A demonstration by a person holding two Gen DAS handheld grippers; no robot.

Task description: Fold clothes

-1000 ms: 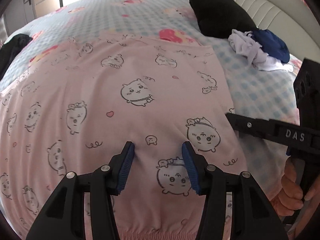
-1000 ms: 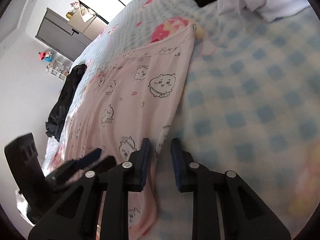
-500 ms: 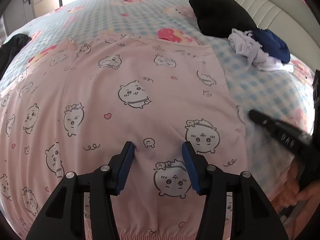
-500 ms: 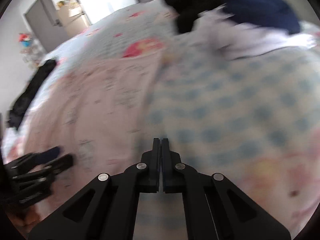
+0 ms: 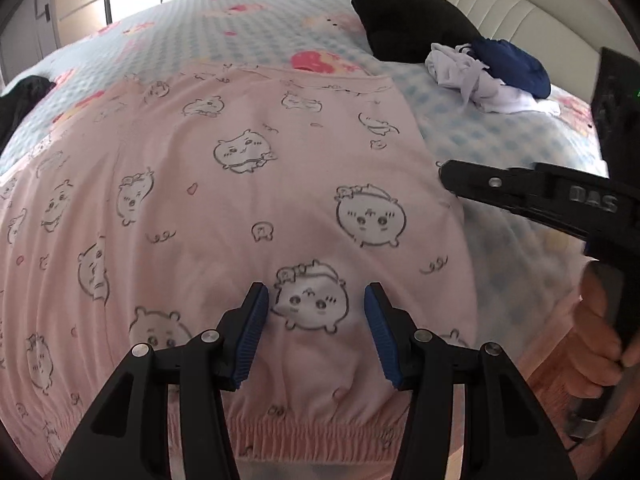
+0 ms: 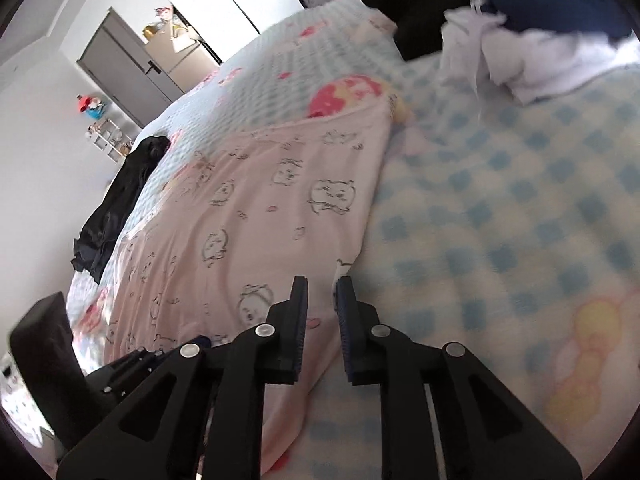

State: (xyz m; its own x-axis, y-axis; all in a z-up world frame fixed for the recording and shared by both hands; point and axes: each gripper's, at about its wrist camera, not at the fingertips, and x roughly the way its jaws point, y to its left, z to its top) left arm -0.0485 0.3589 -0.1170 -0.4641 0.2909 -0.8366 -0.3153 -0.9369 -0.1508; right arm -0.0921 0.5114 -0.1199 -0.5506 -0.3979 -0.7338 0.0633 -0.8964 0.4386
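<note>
A pink garment (image 5: 240,200) printed with cartoon animals lies spread flat on the bed, its elastic waistband (image 5: 304,428) nearest me. My left gripper (image 5: 316,300) hovers open over the waistband end, holding nothing. My right gripper (image 6: 322,292) is open, its fingers straddling the garment's right edge (image 6: 360,240) close to the cloth. In the left wrist view the right gripper (image 5: 452,178) reaches in from the right, its tip at that same edge, with a hand (image 5: 600,340) on its handle.
The bed has a blue-checked cover (image 6: 500,200). Near the padded headboard (image 5: 500,4) lie a black garment (image 5: 404,20) and a white and navy pile (image 5: 492,76). Another dark garment (image 6: 116,208) drapes over the bed's far side. A grey cabinet (image 6: 128,72) stands beyond.
The right gripper shut half a second ago while swinging over the cover, then opened again and came back to the garment's right edge. The left gripper drew slightly toward the waistband.
</note>
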